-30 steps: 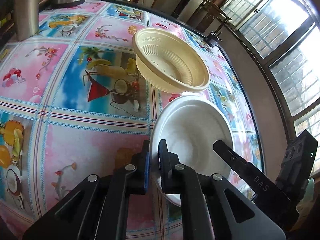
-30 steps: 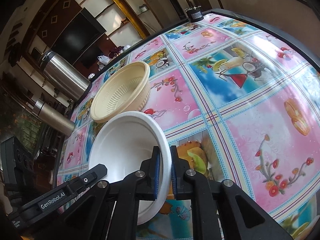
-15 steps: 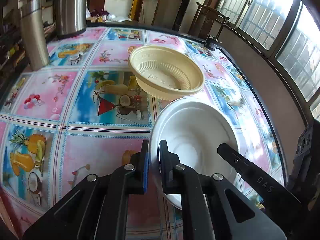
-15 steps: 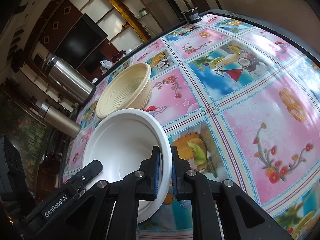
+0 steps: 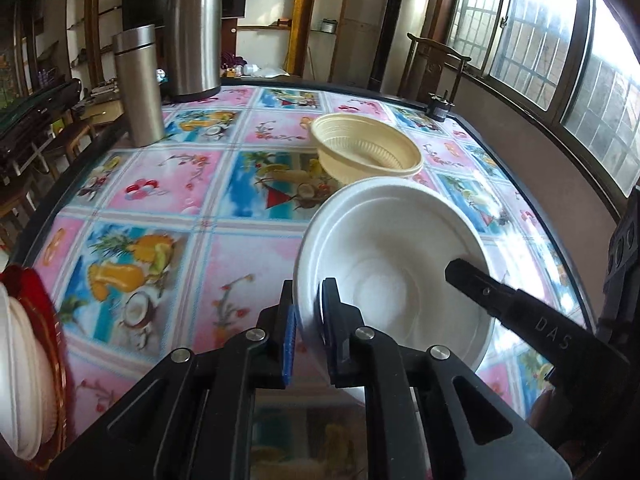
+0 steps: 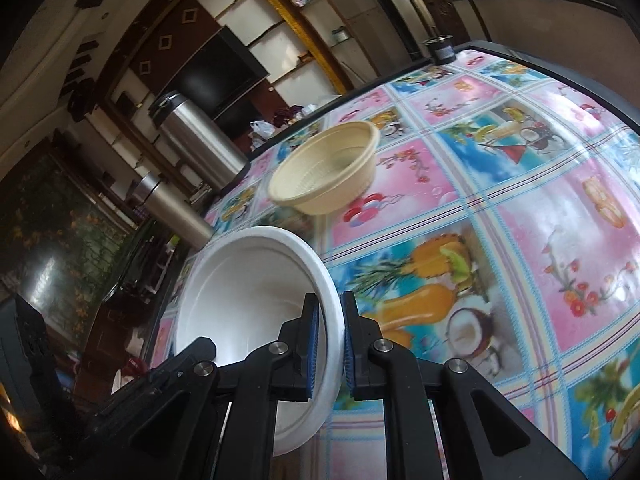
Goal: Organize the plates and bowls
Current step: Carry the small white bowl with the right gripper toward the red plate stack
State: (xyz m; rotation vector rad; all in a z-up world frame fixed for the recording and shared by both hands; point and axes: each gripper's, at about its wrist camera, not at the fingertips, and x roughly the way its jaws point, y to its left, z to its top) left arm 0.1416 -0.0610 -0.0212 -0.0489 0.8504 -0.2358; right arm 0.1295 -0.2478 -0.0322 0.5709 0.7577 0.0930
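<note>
A white foam bowl (image 5: 394,268) hangs in the air above the table (image 5: 168,184), pinched from both sides. The left gripper (image 5: 306,322) is clamped on the bowl's left rim, one finger inside and one outside, the blue pad (image 5: 289,344) pressed to the outer wall. The right gripper (image 6: 329,330) is clamped the same way on the opposite rim, the rim sandwiched between its two blue-lined fingers (image 6: 312,344). In the left wrist view the right gripper's black finger marked "DAS" reaches over the bowl's right edge. The bowl tips a little, its opening facing up and toward the near side.

Farther across the table sits a cream-coloured ribbed bowl (image 5: 366,152), upright on the bright fruit-patterned tablecloth (image 6: 520,208), just beyond the white bowl and apart from it. At the far left of the table stand a tall steel tumbler (image 5: 138,86) and, behind it, a larger steel thermos jug (image 5: 194,36) with a black lid. A small dark object (image 5: 439,107) sits at the far right corner; I cannot tell what it is.

At the near left edge of the left wrist view a stack of white plates (image 5: 18,376) stands on edge beside something red (image 5: 44,320). Windows (image 5: 560,52) line the right wall, and shelves (image 6: 280,36) run along the far one.
</note>
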